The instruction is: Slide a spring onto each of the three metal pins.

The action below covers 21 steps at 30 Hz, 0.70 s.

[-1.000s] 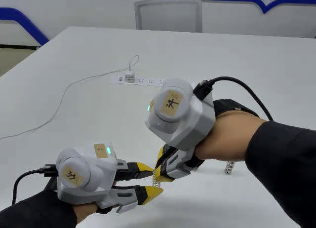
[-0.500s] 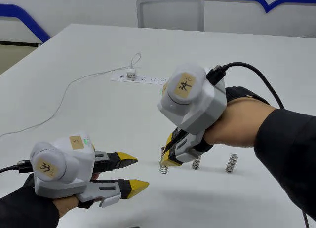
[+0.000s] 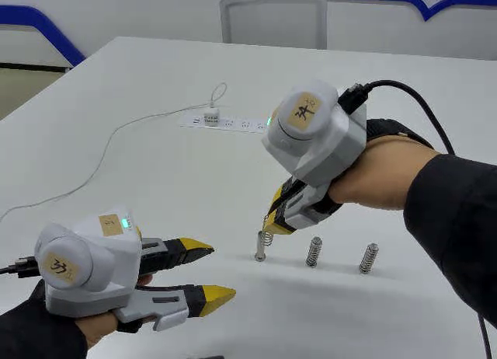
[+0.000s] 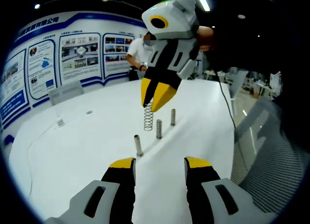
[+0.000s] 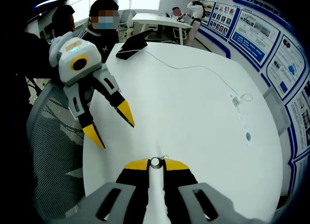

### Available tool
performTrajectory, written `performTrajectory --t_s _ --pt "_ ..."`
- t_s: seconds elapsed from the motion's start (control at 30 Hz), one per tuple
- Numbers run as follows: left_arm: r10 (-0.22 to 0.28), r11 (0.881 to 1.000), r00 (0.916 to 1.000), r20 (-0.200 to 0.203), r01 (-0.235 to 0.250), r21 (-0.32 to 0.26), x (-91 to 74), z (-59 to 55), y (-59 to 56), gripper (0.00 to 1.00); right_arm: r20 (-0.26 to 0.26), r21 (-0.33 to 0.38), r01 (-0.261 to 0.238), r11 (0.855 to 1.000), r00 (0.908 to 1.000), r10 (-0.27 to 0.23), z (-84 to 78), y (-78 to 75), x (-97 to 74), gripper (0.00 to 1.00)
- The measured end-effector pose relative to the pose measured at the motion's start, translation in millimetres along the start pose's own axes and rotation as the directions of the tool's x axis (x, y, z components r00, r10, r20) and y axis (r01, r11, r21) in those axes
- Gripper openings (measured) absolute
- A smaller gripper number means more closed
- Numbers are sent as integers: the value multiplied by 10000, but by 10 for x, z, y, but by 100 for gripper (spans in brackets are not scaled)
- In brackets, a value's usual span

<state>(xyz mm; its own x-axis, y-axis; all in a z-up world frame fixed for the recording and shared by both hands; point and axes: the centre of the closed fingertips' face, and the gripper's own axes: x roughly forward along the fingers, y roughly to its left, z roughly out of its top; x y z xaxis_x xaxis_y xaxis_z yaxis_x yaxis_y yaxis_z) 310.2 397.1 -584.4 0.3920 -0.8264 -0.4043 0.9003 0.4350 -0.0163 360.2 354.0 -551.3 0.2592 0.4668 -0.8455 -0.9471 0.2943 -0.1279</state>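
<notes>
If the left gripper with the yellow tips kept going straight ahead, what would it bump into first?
Probably the bare short metal pin standing on the white table. It lies just ahead of the open left gripper, nearer one jaw than the other, though depth is hard to judge.

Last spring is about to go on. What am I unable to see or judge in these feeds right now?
1. Head view: the right gripper covers the top of the held spring; spring and bare pin overlap, so depth alignment is unclear.
2. Right gripper view: jaws and the end-on spring hide the bare pin beneath.
3. Left gripper view: the two sprung pins are too small to judge seating.
</notes>
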Motion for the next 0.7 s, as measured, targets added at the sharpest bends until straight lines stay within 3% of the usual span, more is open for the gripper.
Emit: performTrajectory --t_s 0.37,0.7 --pt "-123 9999 9999 1 123 -106 59 -36 -82 43 50 193 228 9996 9997 -229 4 -172 127 11" --pt "-152 9998 9999 -78 151 -148 75 -81 -118 45 -180 301 65 9995 9998 -60 -59 -187 253 11"
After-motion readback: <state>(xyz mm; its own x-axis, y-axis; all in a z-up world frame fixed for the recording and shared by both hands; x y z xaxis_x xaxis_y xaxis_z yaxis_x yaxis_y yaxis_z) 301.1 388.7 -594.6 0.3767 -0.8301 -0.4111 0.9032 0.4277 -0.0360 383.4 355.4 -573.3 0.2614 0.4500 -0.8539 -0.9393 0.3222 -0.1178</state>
